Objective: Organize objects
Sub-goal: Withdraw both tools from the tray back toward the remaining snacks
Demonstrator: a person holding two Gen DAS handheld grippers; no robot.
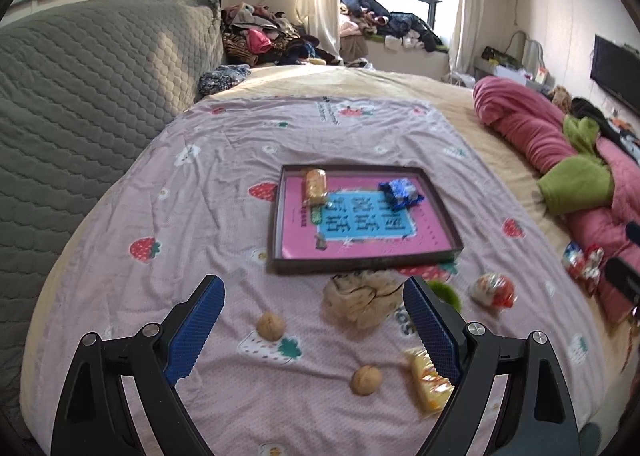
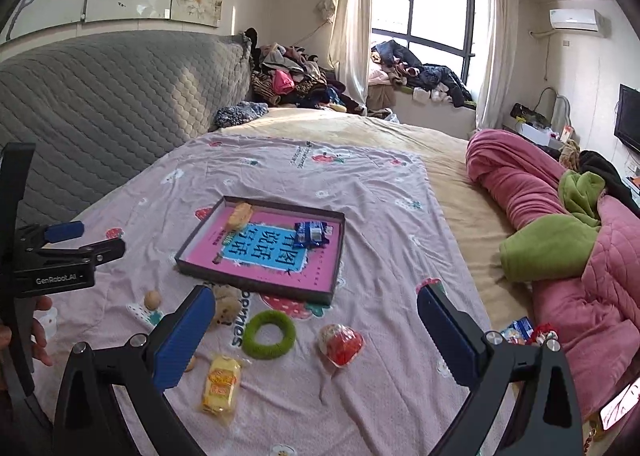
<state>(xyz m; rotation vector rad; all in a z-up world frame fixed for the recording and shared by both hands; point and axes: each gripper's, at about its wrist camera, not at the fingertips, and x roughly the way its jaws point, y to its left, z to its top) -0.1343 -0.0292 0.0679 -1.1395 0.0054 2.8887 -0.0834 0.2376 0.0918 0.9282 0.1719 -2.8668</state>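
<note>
I've got the tray (image 2: 335,256) sitting mid-sheet, pink book cover lining it, w/ a yellow snack (image 2: 239,214) at its far-left corner and a blue packet (image 2: 311,234) at the far right. Loose stuff lies on the near side: two walnuts (image 1: 271,326), a beige pouch (image 1: 360,302), green ring (image 2: 269,334), red-white candy (image 2: 341,344), yellow wafer pack (image 2: 221,382).

Left gripper (image 1: 314,326) hangs over the walnuts, jaws spread wide, nothing in them. Right gripper (image 2: 316,330) same: wide apart, empty, above the ring and candy.

Surface is a pink strawberry-print sheet (image 2: 372,191) over a tan bedspread (image 2: 452,191). Grey quilted headboard (image 2: 100,95) to the left, rolled pink-green quilt (image 2: 560,240) on the right, clothes heaped by the window (image 2: 424,15), TV (image 2: 628,119) on the right wall.
</note>
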